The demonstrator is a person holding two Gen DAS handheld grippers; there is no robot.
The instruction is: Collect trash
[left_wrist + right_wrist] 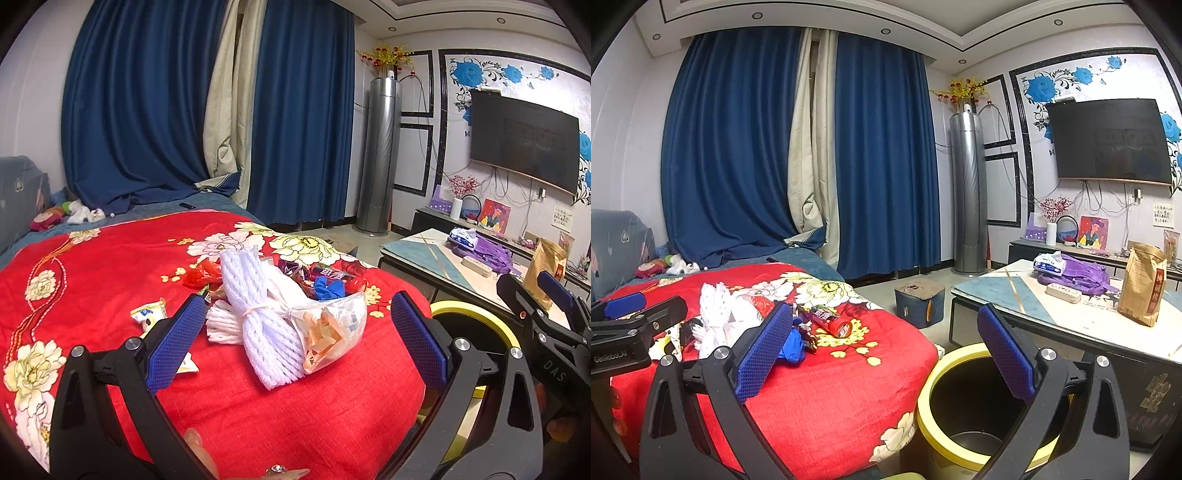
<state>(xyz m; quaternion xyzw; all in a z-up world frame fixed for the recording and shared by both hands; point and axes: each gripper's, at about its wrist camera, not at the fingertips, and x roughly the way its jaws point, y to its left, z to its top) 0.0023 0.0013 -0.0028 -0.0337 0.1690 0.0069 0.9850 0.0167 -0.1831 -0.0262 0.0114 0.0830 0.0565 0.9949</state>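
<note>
Trash pile [280,314] on red blanket [110,266], left of yellow bin [975,417]: white netting [258,325] lies lengthwise dead ahead of left gripper [295,343], jaws wide, empty; right gripper [882,350], likewise wide and empty, hangs nearer the bin.

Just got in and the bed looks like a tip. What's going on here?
A person holding a gripper in each hand is clearing trash off the red floral blanket. Both grippers are open and empty. The left gripper faces the pile: a white foam-net bundle, a clear plastic bag of scraps and snack wrappers. The right gripper hangs beside the bed, over the yellow-rimmed trash bin, which looks empty.
</note>
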